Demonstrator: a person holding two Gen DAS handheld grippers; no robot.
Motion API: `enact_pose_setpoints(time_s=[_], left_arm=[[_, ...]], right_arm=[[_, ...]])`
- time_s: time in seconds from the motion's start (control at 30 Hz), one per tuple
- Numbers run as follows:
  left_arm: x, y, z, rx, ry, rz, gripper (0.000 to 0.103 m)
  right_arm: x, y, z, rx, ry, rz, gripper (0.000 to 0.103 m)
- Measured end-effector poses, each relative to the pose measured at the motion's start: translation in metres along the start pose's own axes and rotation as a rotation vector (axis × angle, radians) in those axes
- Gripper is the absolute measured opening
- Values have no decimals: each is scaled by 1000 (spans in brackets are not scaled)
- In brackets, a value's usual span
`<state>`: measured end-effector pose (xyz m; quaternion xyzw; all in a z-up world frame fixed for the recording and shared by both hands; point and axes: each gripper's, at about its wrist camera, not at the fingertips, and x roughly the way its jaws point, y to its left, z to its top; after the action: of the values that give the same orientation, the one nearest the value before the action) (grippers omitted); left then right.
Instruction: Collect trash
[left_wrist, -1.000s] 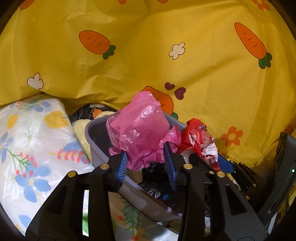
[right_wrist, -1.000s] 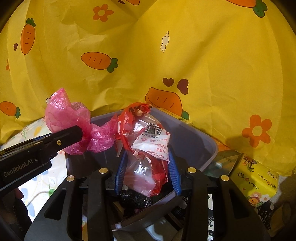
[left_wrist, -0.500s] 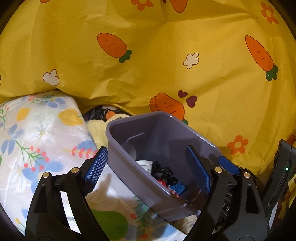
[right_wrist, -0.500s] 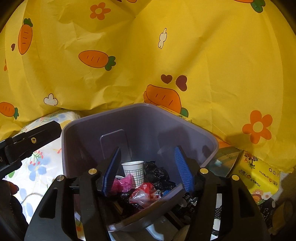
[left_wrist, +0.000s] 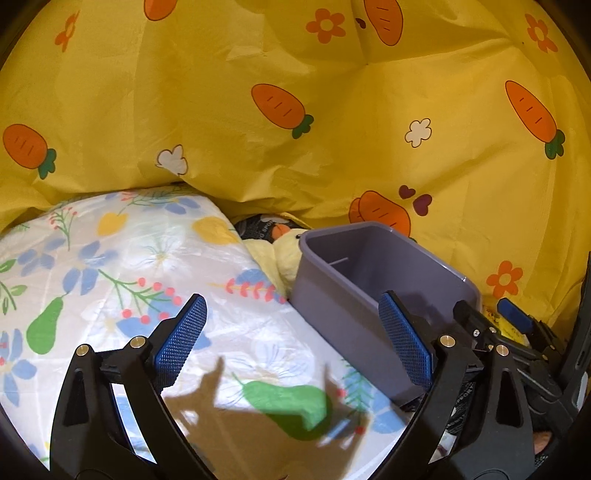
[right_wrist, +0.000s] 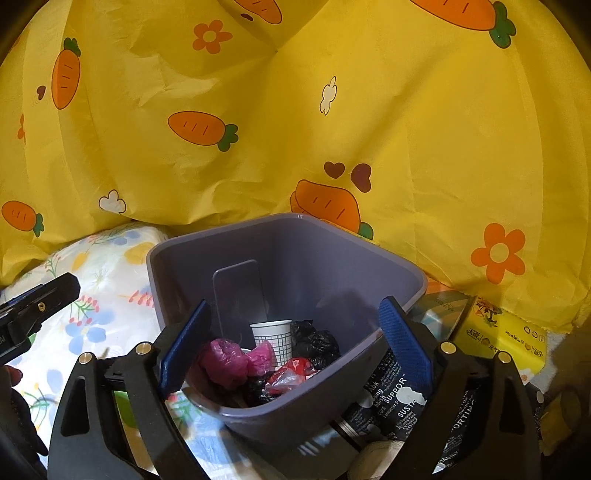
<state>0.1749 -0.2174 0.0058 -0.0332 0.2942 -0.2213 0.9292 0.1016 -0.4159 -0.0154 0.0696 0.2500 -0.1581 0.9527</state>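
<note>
Trash sits at the bottom of the bin (right_wrist: 284, 295): pink bag (right_wrist: 225, 360), red wrapper (right_wrist: 291, 371), black bag (right_wrist: 314, 341), paper cup (right_wrist: 271, 339). Bin rests on the floral sheet (left_wrist: 110, 266), against the yellow carrot cloth (right_wrist: 332, 129).

Right claw (right_wrist: 295, 350): jaws wide, holding nothing, straddling the bin's near rim. Left claw (left_wrist: 291, 347): jaws wide, empty, over the sheet just beside the bin's left wall.

Risks, judged:
- Bin stands on soft bedding; a knock from the right claw on the rim could tip it and spill the contents.
- Light bags could spring back up and out.
- Tissue pack (right_wrist: 506, 336) and printed packaging (right_wrist: 391, 395) beside the bin may be mistaken for trash.
</note>
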Motion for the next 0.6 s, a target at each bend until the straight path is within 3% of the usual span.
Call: enact_pose_setpoints(time_s=[0.1, 0.37, 0.6], left_arm=[[-20, 8, -11, 32, -21, 36, 96], [-67, 24, -41, 79, -39, 96, 97], [-111, 43, -67, 37, -78, 159, 97]], right_arm=[[-12, 10, -5, -9, -21, 5, 95], [-53, 34, -22, -20, -60, 57, 96], [-91, 54, -44, -44, -100, 78, 96]])
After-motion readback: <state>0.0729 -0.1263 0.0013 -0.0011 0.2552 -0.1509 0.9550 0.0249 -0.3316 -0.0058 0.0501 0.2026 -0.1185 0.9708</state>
